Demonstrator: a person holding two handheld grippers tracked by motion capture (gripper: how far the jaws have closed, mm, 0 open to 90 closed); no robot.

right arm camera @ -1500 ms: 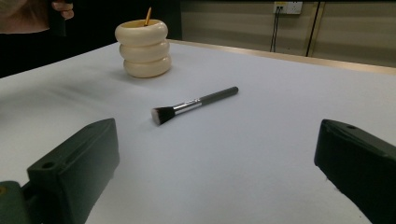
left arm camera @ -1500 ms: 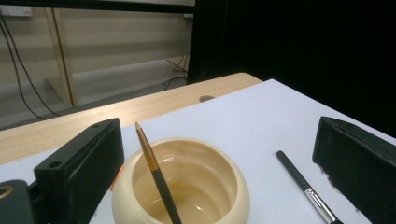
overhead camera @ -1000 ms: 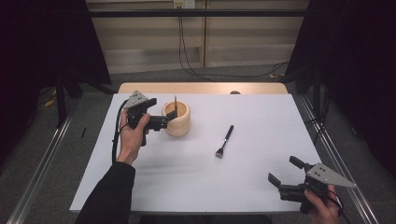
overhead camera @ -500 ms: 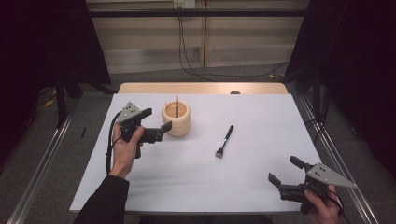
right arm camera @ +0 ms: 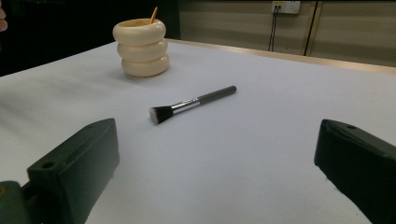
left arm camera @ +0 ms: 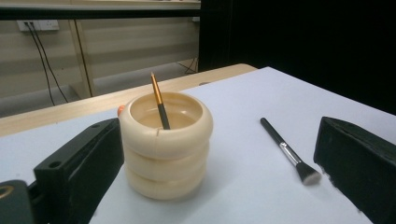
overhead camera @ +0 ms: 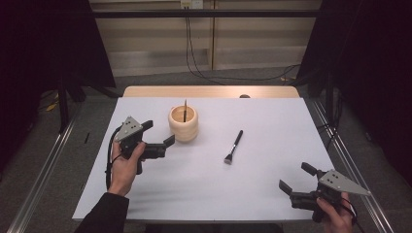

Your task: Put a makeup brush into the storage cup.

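From the high view I've got my left tool [overhead camera: 156,139] open beside the cream holder [overhead camera: 183,124] at frame centre, one thin brush [overhead camera: 185,110] standing inside, and in my right tool [right arm camera: 210,186] view, jaws spread empty, the makeup brush [right arm camera: 191,104] lies mid-frame on the bench [right arm camera: 280,140], not yet collected.

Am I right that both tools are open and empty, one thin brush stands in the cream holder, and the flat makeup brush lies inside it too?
Not quite. The flat makeup brush lies on the white table, right of the cream holder, as the high view shows. The rest holds: left tool and right tool open and empty, thin brush standing in the holder.
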